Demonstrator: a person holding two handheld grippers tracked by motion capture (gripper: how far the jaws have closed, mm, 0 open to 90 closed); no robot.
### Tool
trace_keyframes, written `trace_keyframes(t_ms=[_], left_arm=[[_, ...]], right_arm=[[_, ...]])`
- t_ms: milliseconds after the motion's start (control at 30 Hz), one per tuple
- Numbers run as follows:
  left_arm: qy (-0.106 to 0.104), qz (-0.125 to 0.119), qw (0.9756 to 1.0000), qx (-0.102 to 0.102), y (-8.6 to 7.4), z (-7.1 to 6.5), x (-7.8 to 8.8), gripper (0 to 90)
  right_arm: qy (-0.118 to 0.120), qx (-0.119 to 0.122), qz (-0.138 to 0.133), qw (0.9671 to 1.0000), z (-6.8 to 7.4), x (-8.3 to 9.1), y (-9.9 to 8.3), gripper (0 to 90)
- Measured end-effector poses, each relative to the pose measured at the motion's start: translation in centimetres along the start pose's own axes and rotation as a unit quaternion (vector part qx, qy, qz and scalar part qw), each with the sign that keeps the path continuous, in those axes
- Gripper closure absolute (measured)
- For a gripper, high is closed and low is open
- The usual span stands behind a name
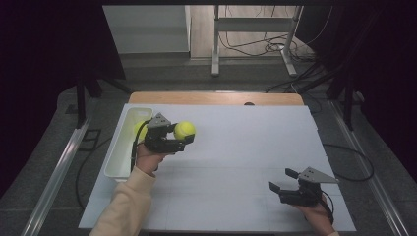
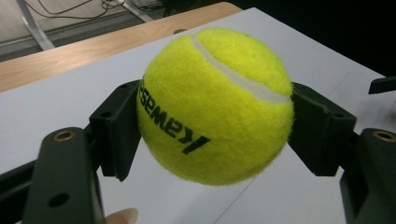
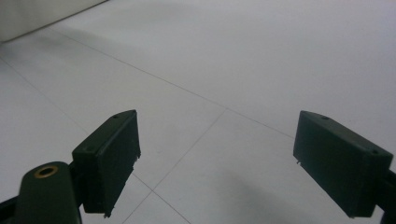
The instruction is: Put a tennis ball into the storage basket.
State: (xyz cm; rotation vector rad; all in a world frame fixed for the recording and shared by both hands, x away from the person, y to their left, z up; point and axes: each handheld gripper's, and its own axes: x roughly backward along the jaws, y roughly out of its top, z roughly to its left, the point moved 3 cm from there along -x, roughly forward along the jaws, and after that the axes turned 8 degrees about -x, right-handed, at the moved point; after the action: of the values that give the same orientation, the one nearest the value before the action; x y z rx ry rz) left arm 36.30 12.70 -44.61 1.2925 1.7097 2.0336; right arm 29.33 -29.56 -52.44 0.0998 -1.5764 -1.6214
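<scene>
A yellow tennis ball [image 1: 185, 130] with black lettering [image 2: 217, 105] sits between the jaws of my left gripper [image 1: 183, 136], which is shut on it and holds it above the white table, just right of the white bin [image 1: 120, 147]. A second yellow ball [image 1: 139, 129] lies inside that bin, partly hidden by the gripper. My right gripper [image 1: 282, 180] rests low near the table's front right, jaws wide open with nothing between them; its black pads [image 3: 111, 158] frame bare white tabletop.
The long white bin stands along the table's left edge. A wooden strip [image 1: 216, 98] runs along the far edge of the white table surface [image 1: 236, 162]. Beyond it are a metal frame's legs [image 1: 215, 44] and loose cables on the floor.
</scene>
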Motion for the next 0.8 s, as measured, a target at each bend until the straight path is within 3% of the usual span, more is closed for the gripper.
trace_keyframes(t_ms=[800], left_arm=[[0.026,-0.012,0.9995,0.013,-0.2,2.0,2.4,26.4]], right_arm=[[0.001,0.001,0.000,1.0000,0.0,0.0,0.0,15.2]])
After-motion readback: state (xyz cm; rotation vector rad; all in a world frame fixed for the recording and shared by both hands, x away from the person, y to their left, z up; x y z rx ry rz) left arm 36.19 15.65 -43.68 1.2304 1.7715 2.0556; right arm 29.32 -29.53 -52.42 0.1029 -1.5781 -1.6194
